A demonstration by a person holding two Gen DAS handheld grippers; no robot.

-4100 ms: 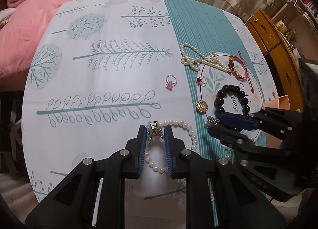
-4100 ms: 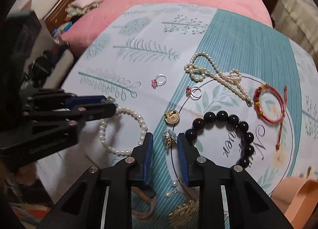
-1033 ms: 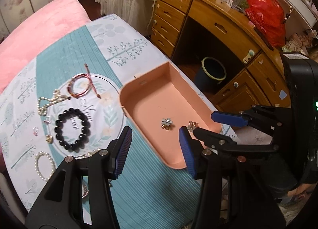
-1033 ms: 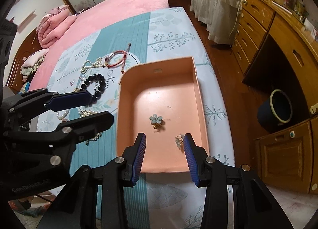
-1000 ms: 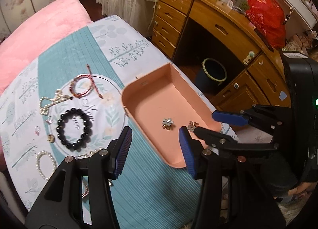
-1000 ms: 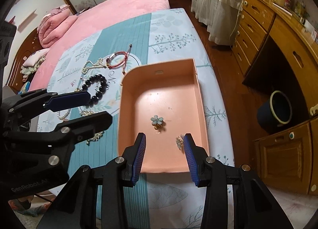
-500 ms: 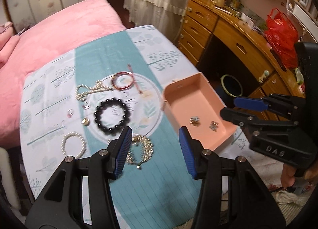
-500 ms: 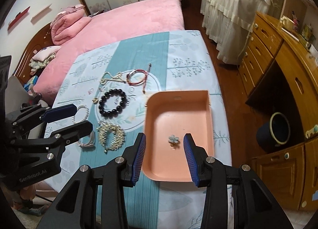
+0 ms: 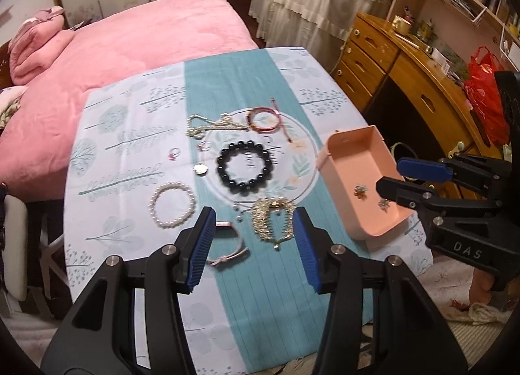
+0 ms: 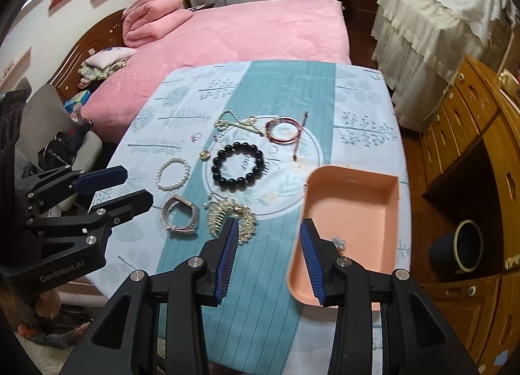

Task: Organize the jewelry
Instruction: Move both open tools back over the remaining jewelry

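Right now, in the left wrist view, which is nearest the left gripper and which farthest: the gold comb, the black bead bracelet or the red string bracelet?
From the left gripper:
1. Gold comb, right between its fingers.
2. Black bead bracelet, mid-cloth beyond the comb.
3. Red string bracelet, farthest, toward the bed.

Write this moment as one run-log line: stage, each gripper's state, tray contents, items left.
stage: between picks | left gripper: open, empty | right gripper: open, empty | pink tray: two small earrings | on cloth: black bead bracelet, pearl bracelet, others

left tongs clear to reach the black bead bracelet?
Probably yes: left tongs are open and empty, and the black bead bracelet lies flat with nothing over it; only the gold comb sits between.
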